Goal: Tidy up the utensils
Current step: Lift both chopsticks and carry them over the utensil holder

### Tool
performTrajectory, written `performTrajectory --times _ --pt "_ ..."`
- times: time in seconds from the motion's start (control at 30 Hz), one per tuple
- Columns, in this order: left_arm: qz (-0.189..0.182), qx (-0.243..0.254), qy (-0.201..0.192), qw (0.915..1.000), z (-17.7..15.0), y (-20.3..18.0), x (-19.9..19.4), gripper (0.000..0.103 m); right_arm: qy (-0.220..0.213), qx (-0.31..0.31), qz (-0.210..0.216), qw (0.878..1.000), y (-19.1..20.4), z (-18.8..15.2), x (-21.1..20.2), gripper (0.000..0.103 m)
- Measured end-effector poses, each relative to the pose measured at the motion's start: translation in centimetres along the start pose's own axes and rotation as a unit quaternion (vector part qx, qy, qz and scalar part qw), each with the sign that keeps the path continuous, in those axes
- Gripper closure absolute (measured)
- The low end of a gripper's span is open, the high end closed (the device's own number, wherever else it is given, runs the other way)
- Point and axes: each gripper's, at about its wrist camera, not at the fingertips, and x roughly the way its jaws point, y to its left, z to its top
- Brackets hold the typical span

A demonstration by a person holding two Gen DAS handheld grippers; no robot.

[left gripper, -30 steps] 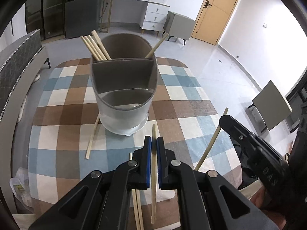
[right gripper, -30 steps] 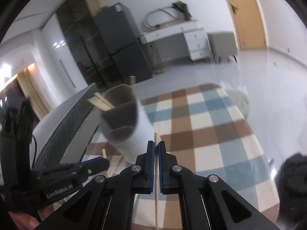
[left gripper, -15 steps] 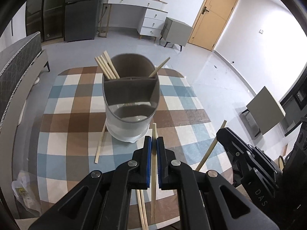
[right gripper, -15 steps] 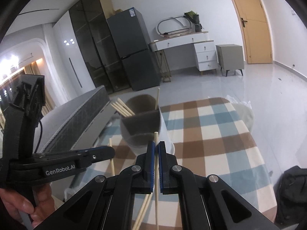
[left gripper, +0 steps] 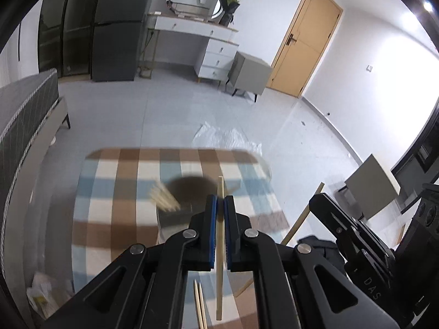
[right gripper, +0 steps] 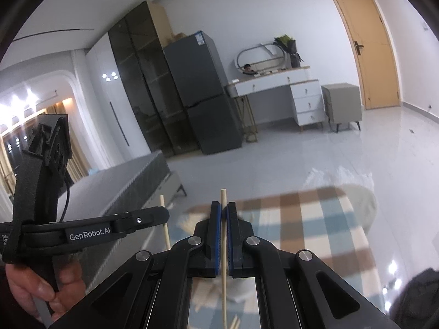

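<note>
My left gripper (left gripper: 220, 202) is shut on a pale wooden chopstick (left gripper: 219, 274) that runs between its blue pads and pokes out past the tips. Below and beyond it the grey utensil holder (left gripper: 189, 189) shows blurred, with several chopsticks (left gripper: 164, 199) leaning in its left side. Two more chopsticks (left gripper: 200, 305) lie on the cloth under the gripper. My right gripper (right gripper: 222, 209) is shut on another chopstick (right gripper: 224, 197), held upright. Each gripper appears in the other's view: the right gripper (left gripper: 318, 203) with its slanting stick, the left gripper (right gripper: 163, 216) held by a hand (right gripper: 30, 288).
A brown, blue and white checked cloth (left gripper: 123, 170) covers the round table. A grey quilted sofa (left gripper: 24, 115) runs along the left. A clear plastic bag (left gripper: 227, 137) lies on the floor beyond the table, and a small grey side table (left gripper: 370, 186) stands at the right.
Both grippers have risen high above the table with their chopsticks still clamped. The holder has dropped low and small in both views and is now blurred.
</note>
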Motion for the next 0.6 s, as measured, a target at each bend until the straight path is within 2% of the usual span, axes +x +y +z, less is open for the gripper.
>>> performTrajectory --times 0.3,0.43,0.6 --pt "0.003 0.009 -0.045 0.999 6.3 1.2 0.8 0.102 -0.031 -0.027 0.009 0.999 0.6 6.4 5.0 0.1" --pt "0.004 0.001 -0.078 0.997 7.4 2.4 2.1 0.102 -0.033 -0.022 0.007 0.999 0.3 7.1 7.5 0.1" --pt "0.004 -0.005 -0.114 0.9935 7.0 3.9 4.1 0.102 -0.033 -0.018 0.001 0.999 -0.2 6.6 10.3 0.1"
